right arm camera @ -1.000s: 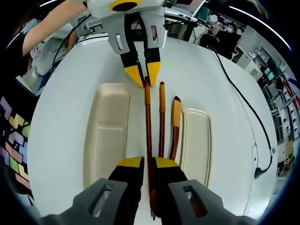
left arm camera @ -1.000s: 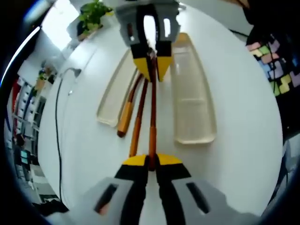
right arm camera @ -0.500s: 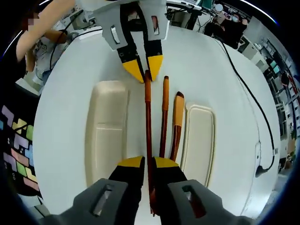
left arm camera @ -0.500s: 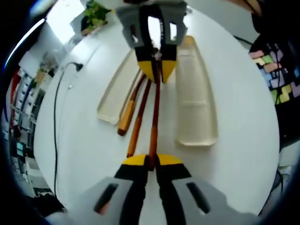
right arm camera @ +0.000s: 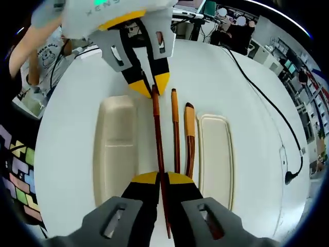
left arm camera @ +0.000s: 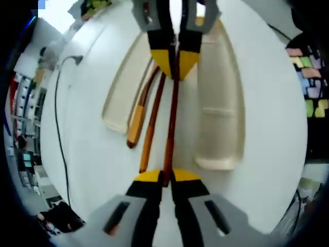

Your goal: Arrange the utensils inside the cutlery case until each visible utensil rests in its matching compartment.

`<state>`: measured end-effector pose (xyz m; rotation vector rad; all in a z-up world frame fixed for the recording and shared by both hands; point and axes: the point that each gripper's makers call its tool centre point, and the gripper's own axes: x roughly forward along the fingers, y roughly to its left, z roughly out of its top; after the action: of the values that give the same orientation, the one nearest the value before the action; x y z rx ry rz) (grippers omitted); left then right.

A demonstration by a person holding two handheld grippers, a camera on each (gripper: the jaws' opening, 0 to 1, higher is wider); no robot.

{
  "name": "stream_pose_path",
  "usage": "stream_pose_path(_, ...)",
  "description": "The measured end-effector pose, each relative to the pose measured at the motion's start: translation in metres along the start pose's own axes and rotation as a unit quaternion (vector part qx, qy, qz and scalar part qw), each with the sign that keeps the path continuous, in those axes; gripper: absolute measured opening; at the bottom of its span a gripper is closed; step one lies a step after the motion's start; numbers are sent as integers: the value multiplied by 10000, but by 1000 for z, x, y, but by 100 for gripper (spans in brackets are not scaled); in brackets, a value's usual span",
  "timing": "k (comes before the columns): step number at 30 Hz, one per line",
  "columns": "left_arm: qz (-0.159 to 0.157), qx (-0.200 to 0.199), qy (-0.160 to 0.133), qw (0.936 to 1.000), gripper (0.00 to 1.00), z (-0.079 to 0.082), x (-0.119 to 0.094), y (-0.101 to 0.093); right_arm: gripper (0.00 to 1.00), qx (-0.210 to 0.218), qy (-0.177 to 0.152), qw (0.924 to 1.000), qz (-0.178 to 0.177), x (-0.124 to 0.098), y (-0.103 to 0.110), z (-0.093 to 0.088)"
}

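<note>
A long dark-brown wooden utensil (left arm camera: pixel 172 116) spans between both grippers. My left gripper (left arm camera: pixel 164 177) is shut on its lighter end, and my right gripper (left arm camera: pixel 176 64) is shut on the far end. In the right gripper view the same utensil (right arm camera: pixel 156 128) runs from my right gripper (right arm camera: pixel 163 179) up to my left gripper (right arm camera: pixel 151 86). Two more wooden utensils (right arm camera: pixel 176 126) (right arm camera: pixel 189 136) lie beside it on the table, between the two cream halves of the cutlery case (right arm camera: pixel 115 149) (right arm camera: pixel 216 154). Both halves hold nothing that I can see.
Everything sits on a round white table (right arm camera: pixel 221 77). A black cable (right arm camera: pixel 267 118) crosses the table beyond one case half. A person's arm (right arm camera: pixel 31 51) shows at the table's edge, and a colourful block-patterned surface (left arm camera: pixel 311 77) lies past the rim.
Both grippers keep hold of the same utensil. Each gripper looks larger and nearer in the other's view, and the left gripper now appears tilted in the right gripper view.
</note>
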<state>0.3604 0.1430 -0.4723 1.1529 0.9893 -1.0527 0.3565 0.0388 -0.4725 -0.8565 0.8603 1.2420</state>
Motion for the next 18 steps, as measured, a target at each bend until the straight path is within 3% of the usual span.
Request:
stream_pose_path(10,-120,14,158,9998,6,0,-2,0,2,162,158,9997,-3,-3,-6,1)
stream_pose_path(15,-28,49,197,9998,6,-7,-10,5,2,266,-153,9995,16,-18,-8,17)
stream_pose_path(18,28,28,118,9999,6,-4,-23,7,2,173,-126,9998,-63,-25,-7,19)
